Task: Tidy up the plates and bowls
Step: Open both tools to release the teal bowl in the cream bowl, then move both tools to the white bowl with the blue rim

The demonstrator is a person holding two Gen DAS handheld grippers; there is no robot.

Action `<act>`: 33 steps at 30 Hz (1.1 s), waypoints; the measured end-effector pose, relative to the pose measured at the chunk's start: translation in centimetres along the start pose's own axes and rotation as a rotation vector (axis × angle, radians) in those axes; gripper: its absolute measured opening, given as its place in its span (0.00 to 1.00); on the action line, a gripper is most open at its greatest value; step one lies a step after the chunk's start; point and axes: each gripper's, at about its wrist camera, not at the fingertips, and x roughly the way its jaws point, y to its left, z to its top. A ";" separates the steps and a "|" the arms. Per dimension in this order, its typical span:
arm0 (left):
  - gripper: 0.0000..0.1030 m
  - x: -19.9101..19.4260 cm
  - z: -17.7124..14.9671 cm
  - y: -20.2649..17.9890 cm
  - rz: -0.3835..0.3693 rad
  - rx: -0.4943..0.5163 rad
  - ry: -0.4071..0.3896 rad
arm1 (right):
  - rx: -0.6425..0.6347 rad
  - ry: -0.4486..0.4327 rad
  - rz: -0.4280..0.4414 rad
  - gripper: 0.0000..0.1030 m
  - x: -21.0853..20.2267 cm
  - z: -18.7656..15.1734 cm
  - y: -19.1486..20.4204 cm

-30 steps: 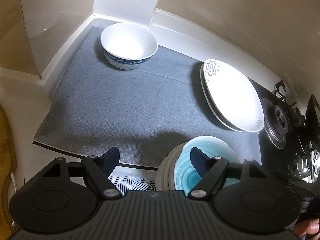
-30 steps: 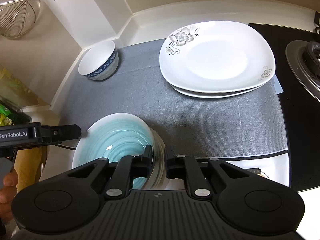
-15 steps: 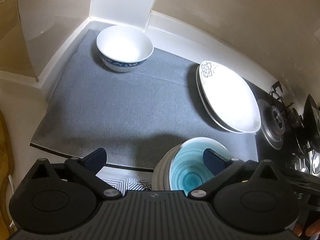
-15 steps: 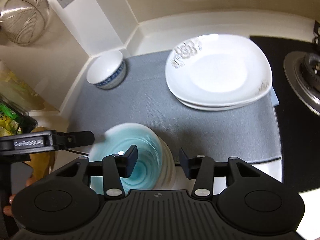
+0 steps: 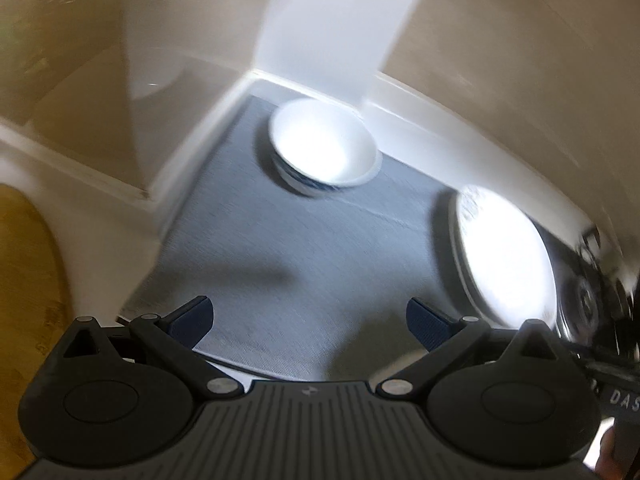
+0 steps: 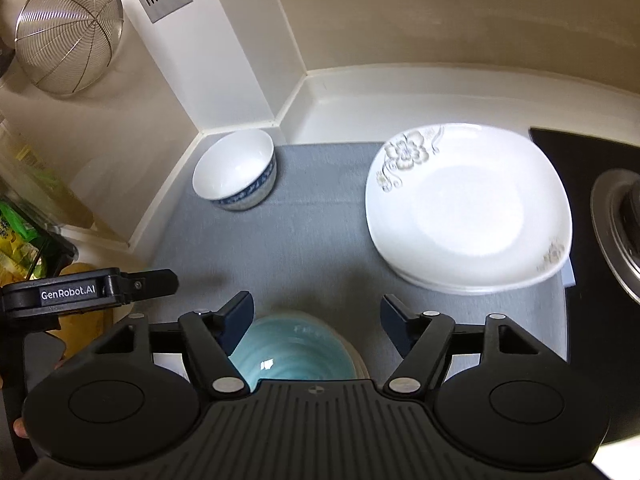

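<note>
A teal bowl (image 6: 292,354) sits nested on a pale stack (image 6: 357,356) at the mat's near edge. My right gripper (image 6: 317,314) hangs just above it. Its jaws are opening, with the bowl's rim below and between the pads, which do not touch it. A white bowl with a blue band (image 6: 236,176) stands in the far left corner. Two stacked white flowered plates (image 6: 468,208) lie to the right. In the blurred left wrist view, my left gripper (image 5: 308,316) is wide open over the bare grey mat (image 5: 280,248), with the white bowl (image 5: 324,156) ahead and the plates (image 5: 504,252) to the right.
The left gripper's black housing (image 6: 72,294) sits left of the teal bowl. A stove burner (image 6: 624,220) borders the mat on the right. A wire strainer (image 6: 68,36) hangs on the left wall. A wooden board (image 5: 24,280) lies at the left. Walls close off the back.
My right gripper has let go of the teal bowl's rim, opened and lifted. My left gripper has spread wider and swung away, so the teal bowl has left its view.
</note>
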 end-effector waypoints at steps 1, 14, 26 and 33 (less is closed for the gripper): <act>1.00 0.1 0.4 0.3 0.008 -0.019 -0.009 | -0.004 -0.002 0.001 0.71 0.2 0.4 0.2; 1.00 4.0 4.4 1.8 0.156 -0.217 -0.099 | -0.077 -0.017 0.012 0.72 6.0 7.4 1.6; 1.00 8.1 6.5 3.7 0.212 -0.393 -0.089 | -0.094 0.025 0.035 0.72 13.9 11.5 2.7; 1.00 10.6 7.6 3.4 0.218 -0.442 -0.084 | -0.084 0.051 0.022 0.72 17.2 12.6 2.9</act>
